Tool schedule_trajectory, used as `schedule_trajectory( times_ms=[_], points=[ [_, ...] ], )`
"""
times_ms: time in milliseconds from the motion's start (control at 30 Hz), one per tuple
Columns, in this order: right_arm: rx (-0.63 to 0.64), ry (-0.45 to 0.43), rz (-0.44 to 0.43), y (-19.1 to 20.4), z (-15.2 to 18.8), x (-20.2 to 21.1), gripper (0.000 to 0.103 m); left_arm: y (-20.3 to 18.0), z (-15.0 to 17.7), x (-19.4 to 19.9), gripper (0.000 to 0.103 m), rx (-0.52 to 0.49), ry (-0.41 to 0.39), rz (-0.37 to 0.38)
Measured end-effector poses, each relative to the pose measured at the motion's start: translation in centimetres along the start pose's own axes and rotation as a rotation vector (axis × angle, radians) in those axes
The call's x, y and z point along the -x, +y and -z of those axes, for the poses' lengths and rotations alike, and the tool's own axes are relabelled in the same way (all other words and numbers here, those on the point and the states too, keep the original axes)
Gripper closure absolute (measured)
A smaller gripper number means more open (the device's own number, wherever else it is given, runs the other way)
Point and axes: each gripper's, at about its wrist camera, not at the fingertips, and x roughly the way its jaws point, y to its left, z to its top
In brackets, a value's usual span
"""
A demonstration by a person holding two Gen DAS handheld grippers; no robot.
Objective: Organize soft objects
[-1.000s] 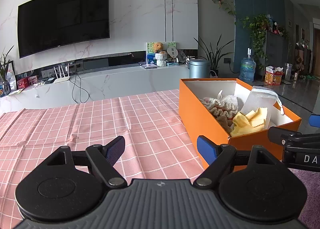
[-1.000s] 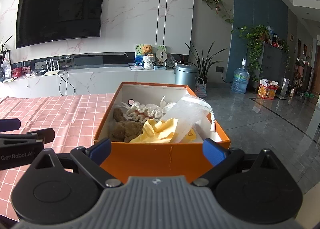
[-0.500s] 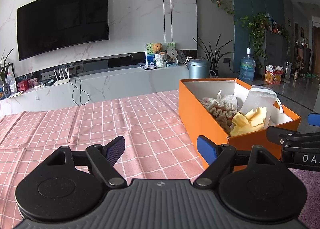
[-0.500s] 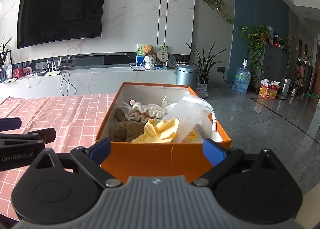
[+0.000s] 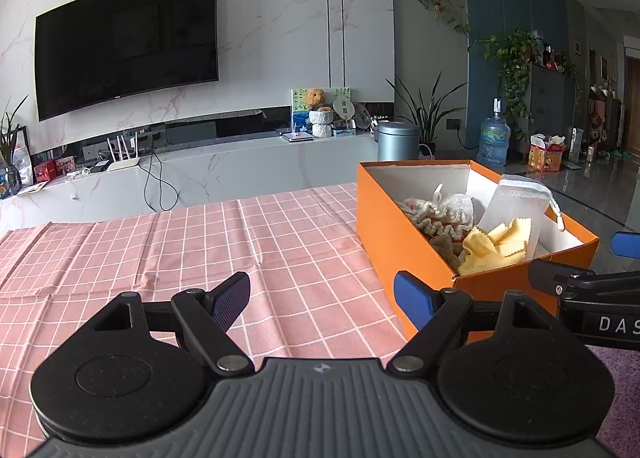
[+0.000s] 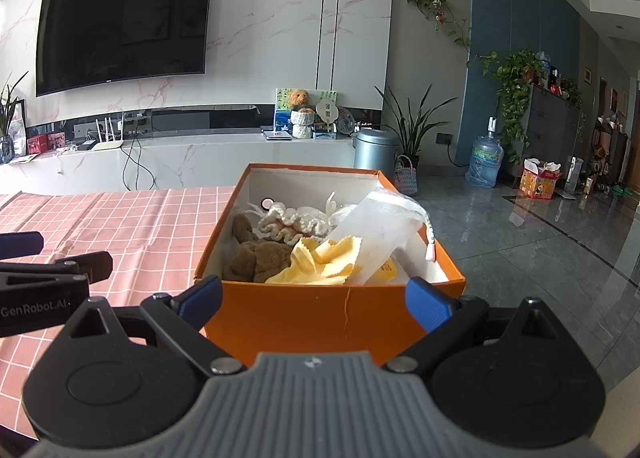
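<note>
Soft things fill the orange box (image 6: 320, 322) at the right edge of the pink checked tablecloth (image 5: 200, 242): a brown plush toy (image 6: 256, 258), a crocheted piece (image 6: 296, 222), a yellow cloth (image 6: 324, 262) and a translucent pouch (image 6: 380, 234). The left gripper (image 5: 322, 296) and the right gripper (image 6: 314, 300) both hover spread wide, holding nothing.

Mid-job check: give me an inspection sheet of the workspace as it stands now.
Surface: pink checked tablecloth, creased, bare beside the box.
Job's things: orange box open at the table's edge; inside it a brown plush, yellow cloth, white knit and clear pouch.
Clutter: nothing seen on the cloth.
Grippers: left gripper open, empty, over the cloth; right gripper open, empty, facing the box.
Cables: black cable hangs down the TV bench, off the table.
Surroundings: TV, bin, water jug, plants.
</note>
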Motion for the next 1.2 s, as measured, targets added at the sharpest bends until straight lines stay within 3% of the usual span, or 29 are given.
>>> schedule_trajectory(
  times_ms=[1200],
  points=[
    [0.003,0.003,-0.007,0.12,0.27,-0.11,0.007,-0.16,-0.01,0.27,0.007,0.004,-0.001,0.002]
  ],
)
